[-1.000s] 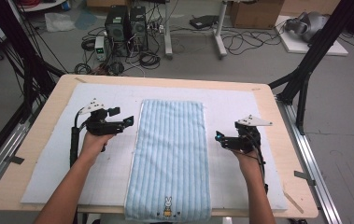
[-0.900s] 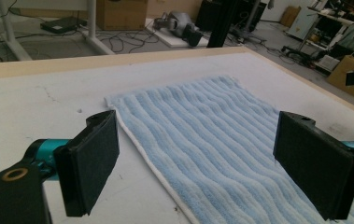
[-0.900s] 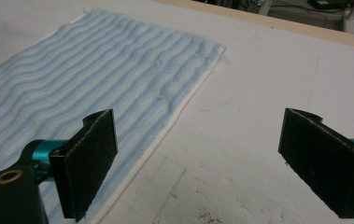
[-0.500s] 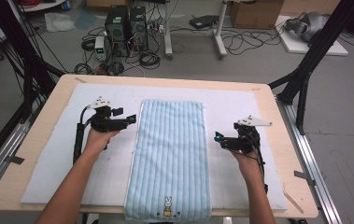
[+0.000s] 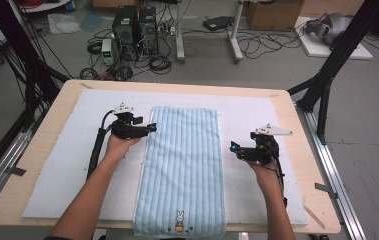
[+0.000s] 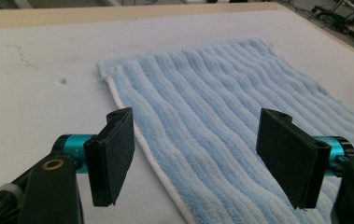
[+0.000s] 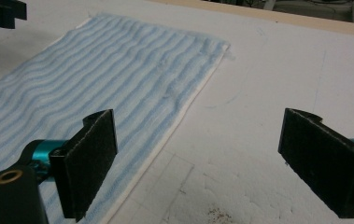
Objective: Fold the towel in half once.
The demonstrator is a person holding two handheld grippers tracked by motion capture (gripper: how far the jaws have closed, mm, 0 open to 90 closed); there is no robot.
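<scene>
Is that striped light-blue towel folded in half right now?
No, the striped light-blue towel lies spread flat in one layer on the white mat.

Your surface (image 5: 297,125) was a light wooden top with rounded corners. A white foam sheet (image 5: 92,165) covered most of it, leaving wood bare along the far edge and both sides. The sheet showed scuffs, small dents and a few dark crumbs near your right side. A light blue ribbed towel (image 5: 184,170) lay flat on the sheet, lengthwise down the middle, white-edged, with a small rabbit emblem (image 5: 179,220) at your end. Its near end reached the sheet's front edge.
</scene>
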